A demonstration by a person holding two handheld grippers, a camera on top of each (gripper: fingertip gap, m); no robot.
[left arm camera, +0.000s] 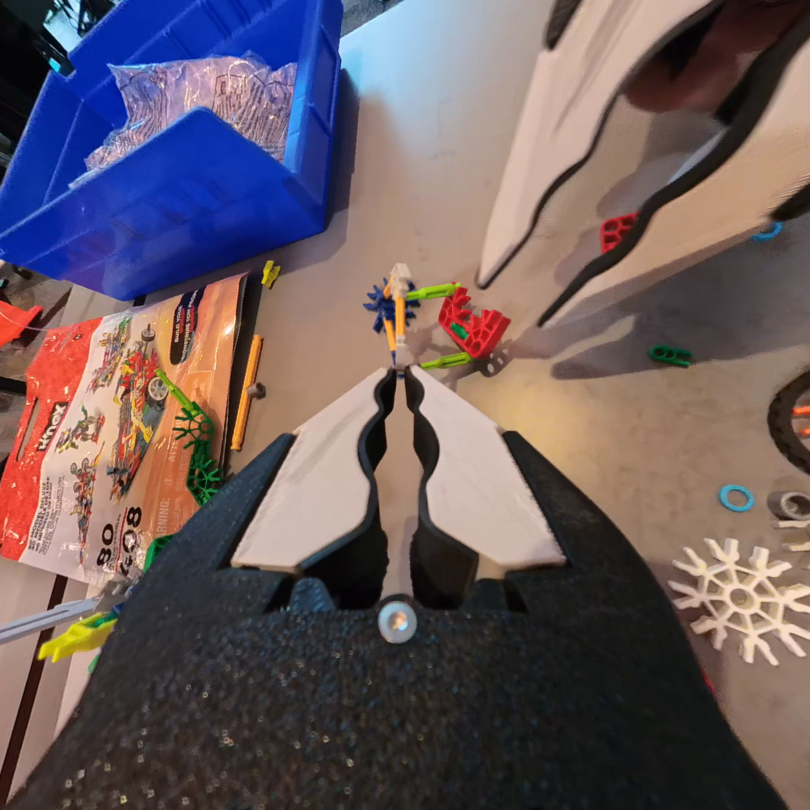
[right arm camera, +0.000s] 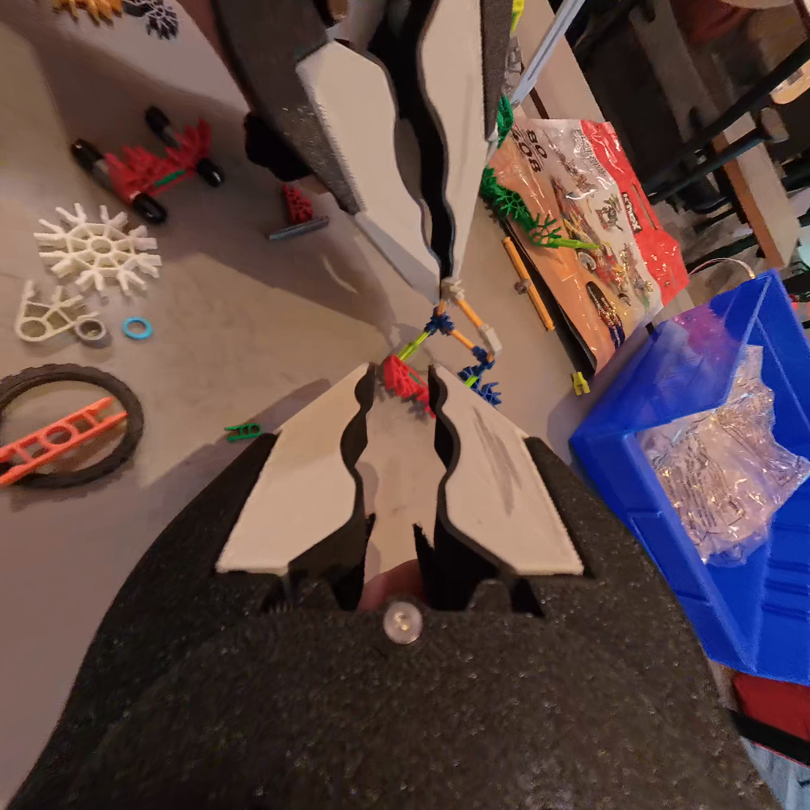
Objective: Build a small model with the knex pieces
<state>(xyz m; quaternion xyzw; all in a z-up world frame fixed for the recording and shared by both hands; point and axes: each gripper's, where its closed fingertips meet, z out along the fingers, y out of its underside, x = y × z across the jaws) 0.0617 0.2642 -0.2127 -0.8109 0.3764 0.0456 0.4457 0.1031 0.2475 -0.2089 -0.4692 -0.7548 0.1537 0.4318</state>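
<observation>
Fingers of the left gripper [left arm camera: 399, 371] pinch the white end piece of a small toy frame [left arm camera: 401, 313] of yellow and green rods with blue and red connectors. Right gripper [right arm camera: 401, 372] fingers stand apart around the frame's red connector [right arm camera: 401, 379]; contact is unclear. Beside the frame, the smooth grey table [left arm camera: 570, 438] carries a blue plastic bin [left arm camera: 175, 210] holding crinkled bags, a glossy printed bag [left arm camera: 109, 429], and a white snowflake-shaped piece [left arm camera: 740, 596]. Edges are blurred.

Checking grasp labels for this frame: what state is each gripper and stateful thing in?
left gripper, shut on rod model's white end
right gripper, jaws open, red connector between tips
rod model, held by one end
blue bin, holds clear bags
</observation>
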